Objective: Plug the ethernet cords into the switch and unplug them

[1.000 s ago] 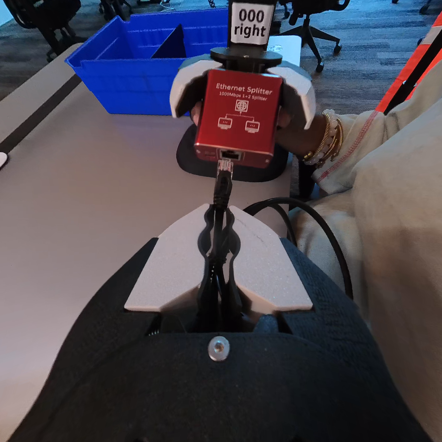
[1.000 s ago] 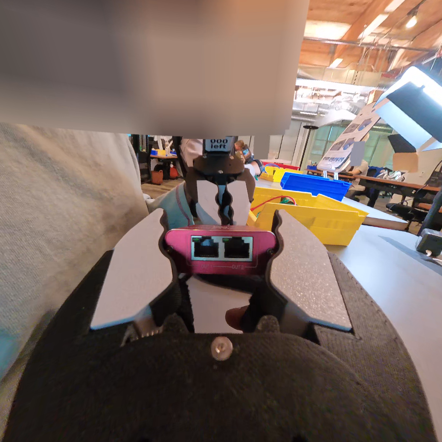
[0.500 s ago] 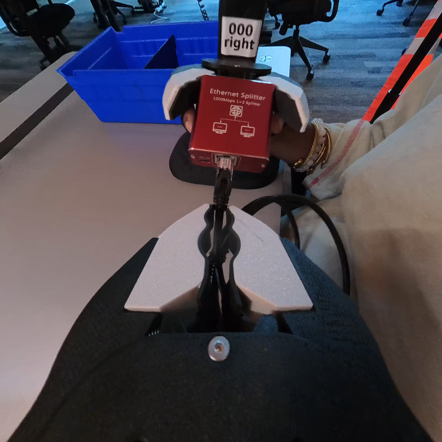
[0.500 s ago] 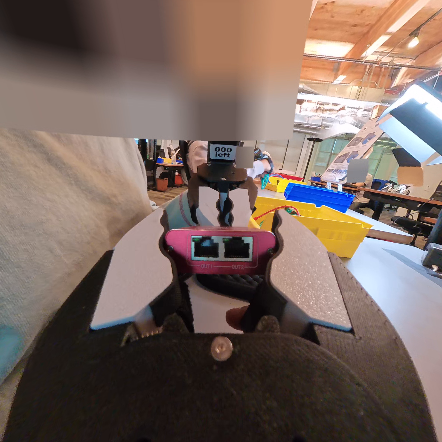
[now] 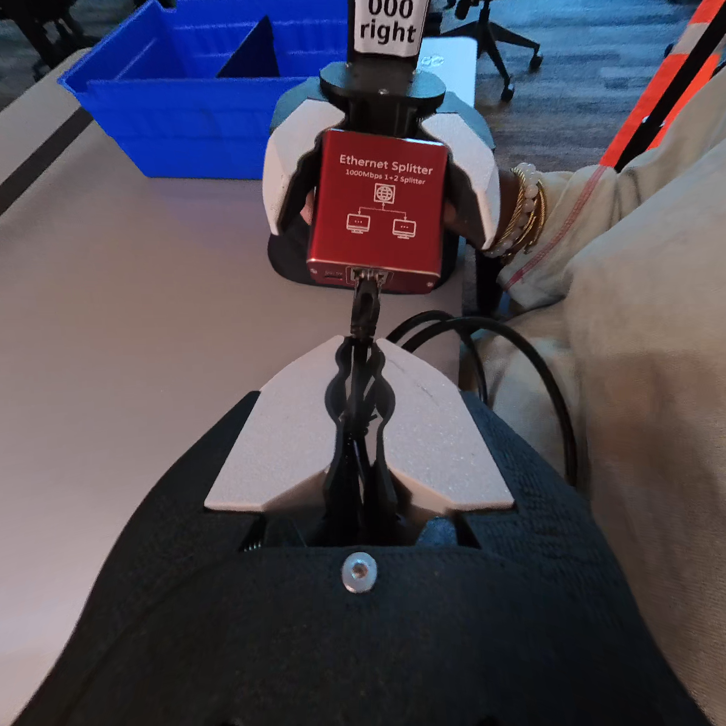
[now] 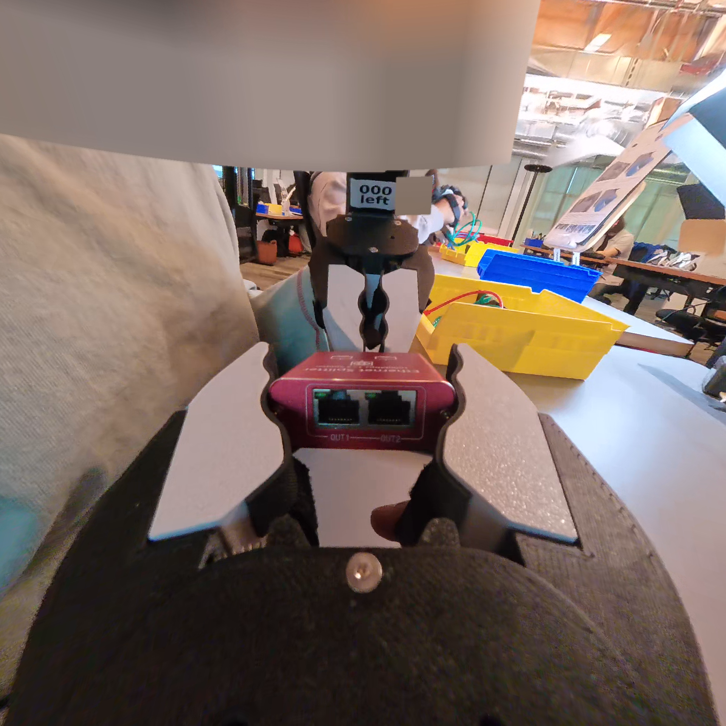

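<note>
While the left tool sits nearest in its own view, its two pale fingers are pinched shut on the black ethernet cord just behind the boot, with the spare length looping off to the right over the bench. Just beyond the fingertips, the cord's clear plug sits in the single port on the near face of the red switch; whether the latch has clicked home I cannot tell. That switch is held off the bench by the right tool, whose fingers clamp its two long sides. From the right wrist view, the switch's other face shows two side-by-side ports, both bare, and the left tool faces in from beyond it.

In my judgement the step in hand is seating this first plug. To do it well, keep the cord's boot in line with the port — any tilt will bind the plug against the port's walls — and push straight along the cord while the right tool braces the switch against the thrust. Gripping so close to the boot helps, since the cord will not buckle there. The slack loop should stay loose so it does not tug sideways.

Farther off stands a blue bin, well apart from the work — and in the right view a yellow bin sits on the bench beyond.
</note>
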`<action>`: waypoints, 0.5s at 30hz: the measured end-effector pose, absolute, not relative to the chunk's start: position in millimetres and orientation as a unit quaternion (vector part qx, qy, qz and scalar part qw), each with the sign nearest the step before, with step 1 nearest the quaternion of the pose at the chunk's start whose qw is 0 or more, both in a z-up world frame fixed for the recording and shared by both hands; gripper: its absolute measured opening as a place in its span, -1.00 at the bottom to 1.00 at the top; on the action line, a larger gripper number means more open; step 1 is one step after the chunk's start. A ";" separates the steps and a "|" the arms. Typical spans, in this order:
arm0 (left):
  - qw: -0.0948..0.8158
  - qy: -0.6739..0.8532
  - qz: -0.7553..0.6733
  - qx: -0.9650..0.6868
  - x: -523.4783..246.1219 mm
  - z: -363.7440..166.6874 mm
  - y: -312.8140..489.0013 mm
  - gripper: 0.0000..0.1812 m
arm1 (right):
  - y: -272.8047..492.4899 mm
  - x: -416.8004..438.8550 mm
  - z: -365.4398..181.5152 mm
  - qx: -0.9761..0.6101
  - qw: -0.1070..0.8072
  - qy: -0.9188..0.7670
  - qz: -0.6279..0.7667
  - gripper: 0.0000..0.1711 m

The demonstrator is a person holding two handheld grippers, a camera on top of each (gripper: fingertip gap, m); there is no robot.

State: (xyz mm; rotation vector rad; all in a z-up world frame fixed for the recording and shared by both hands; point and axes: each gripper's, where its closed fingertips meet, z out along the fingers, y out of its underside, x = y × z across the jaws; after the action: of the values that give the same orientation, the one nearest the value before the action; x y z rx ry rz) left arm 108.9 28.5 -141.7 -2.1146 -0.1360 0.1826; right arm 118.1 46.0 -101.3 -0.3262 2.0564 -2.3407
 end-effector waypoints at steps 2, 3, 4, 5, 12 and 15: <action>0.477 -0.051 0.090 -0.873 106.8 -143.2 27.3 -0.90 | 44.6 116.1 -106.1 -0.100 0.002 0.671 -0.734 -0.01; 0.477 -0.048 0.093 -0.873 106.7 -142.8 26.7 -0.90 | 43.9 115.9 -108.7 -0.099 0.003 0.681 -0.725 -0.01; 0.480 -0.047 0.090 -0.871 107.5 -142.2 26.4 -0.90 | 43.5 116.1 -111.0 -0.098 0.003 0.691 -0.716 -0.02; 0.485 -0.046 0.091 -0.869 107.4 -141.2 26.2 -0.90 | 43.3 115.7 -113.3 -0.097 0.002 0.702 -0.706 -0.01; 0.461 -0.049 0.105 -0.880 103.2 -151.8 24.5 -0.91 | 40.0 111.3 -132.6 -0.079 -0.007 0.762 -0.643 0.00; 0.453 -0.050 0.110 -0.883 101.7 -153.6 23.8 -0.91 | 38.4 109.9 -134.8 -0.076 -0.016 0.774 -0.628 -0.01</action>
State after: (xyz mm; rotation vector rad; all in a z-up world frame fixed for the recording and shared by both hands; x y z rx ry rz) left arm 101.7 23.8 -153.6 -2.1802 -0.1231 0.2728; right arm 109.9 38.4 -134.8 -0.2419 2.4566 -1.9950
